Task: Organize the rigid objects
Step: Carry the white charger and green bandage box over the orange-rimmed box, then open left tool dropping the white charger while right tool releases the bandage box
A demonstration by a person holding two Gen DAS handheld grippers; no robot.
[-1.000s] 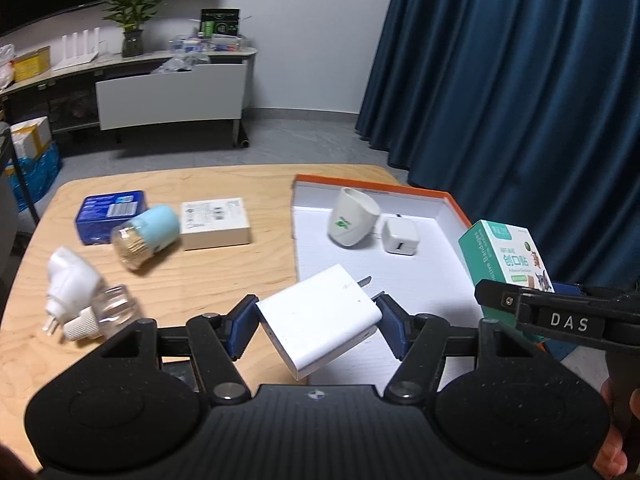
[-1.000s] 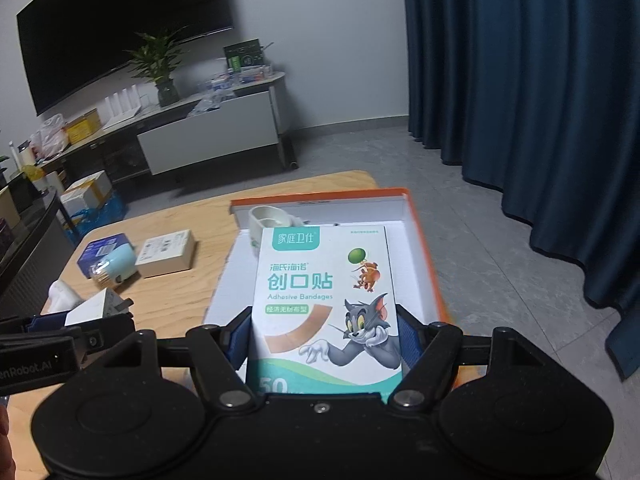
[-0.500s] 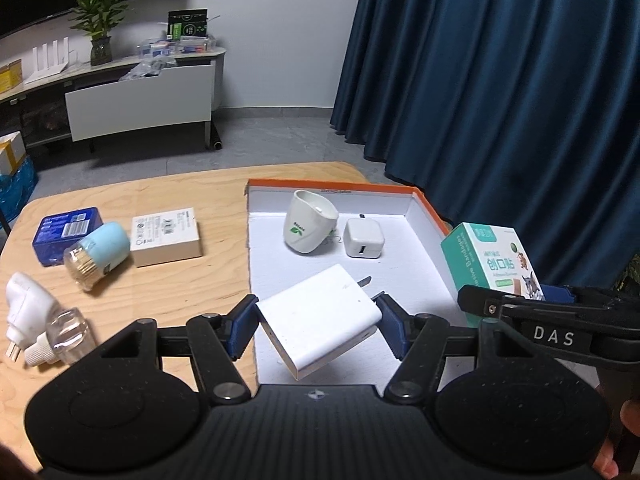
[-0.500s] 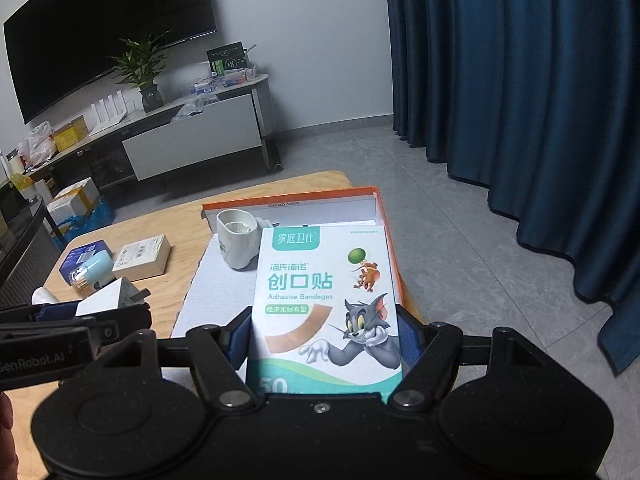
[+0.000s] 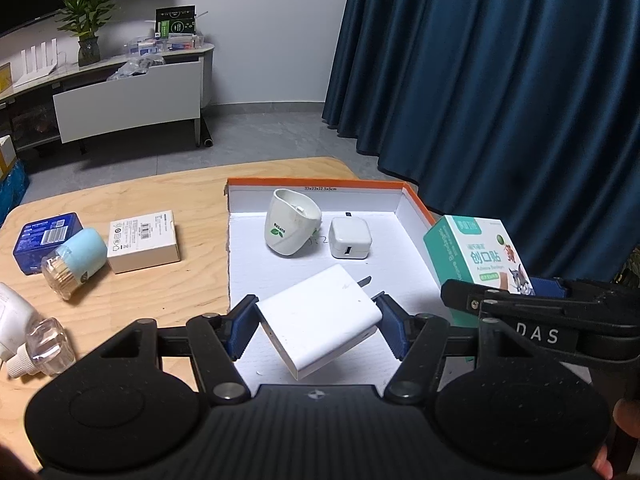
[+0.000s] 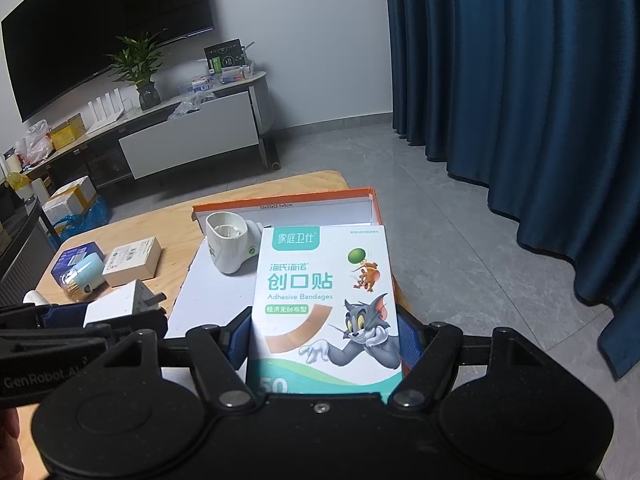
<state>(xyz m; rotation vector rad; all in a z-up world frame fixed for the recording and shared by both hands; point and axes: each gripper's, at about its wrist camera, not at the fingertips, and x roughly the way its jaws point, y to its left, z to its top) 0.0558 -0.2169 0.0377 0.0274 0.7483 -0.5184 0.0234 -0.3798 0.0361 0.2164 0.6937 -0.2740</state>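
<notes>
Nearest, we note the left gripper (image 5: 318,326) clamped on a white charger (image 5: 316,320), held tilted above the tray (image 5: 256,304), presumably for setting down inside. Beside it, the right gripper (image 6: 324,340) grips a bandage box (image 6: 324,304) upright over the tray's right wall. Beyond, a cup (image 5: 290,222) and small adapter (image 5: 349,238) already lie inside; other items wait on the table (image 5: 160,192).
</notes>
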